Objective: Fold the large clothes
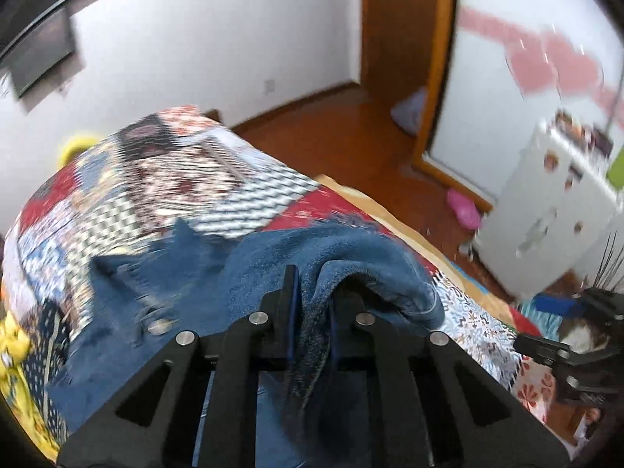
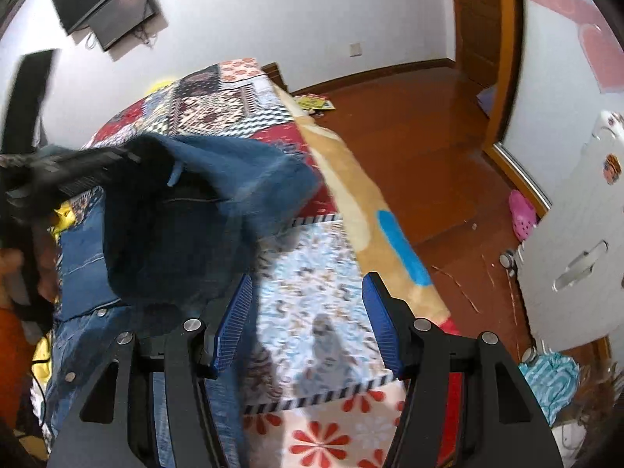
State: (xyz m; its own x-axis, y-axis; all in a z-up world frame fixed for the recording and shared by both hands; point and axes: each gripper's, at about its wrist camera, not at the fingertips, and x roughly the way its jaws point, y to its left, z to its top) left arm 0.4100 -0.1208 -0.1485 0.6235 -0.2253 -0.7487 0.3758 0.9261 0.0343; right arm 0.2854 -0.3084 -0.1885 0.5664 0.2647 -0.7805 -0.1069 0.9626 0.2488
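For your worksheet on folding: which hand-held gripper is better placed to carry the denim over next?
Left: it is shut on the denim. The right is open, empty.

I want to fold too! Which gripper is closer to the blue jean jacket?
The left. The left gripper is shut on the denim jacket, lifting a fold. The right gripper is open beside it, over the patchwork quilt.

No readable text, labels, brands or numbers in either view; stickers on the white cabinet (image 2: 577, 241) too blurred.
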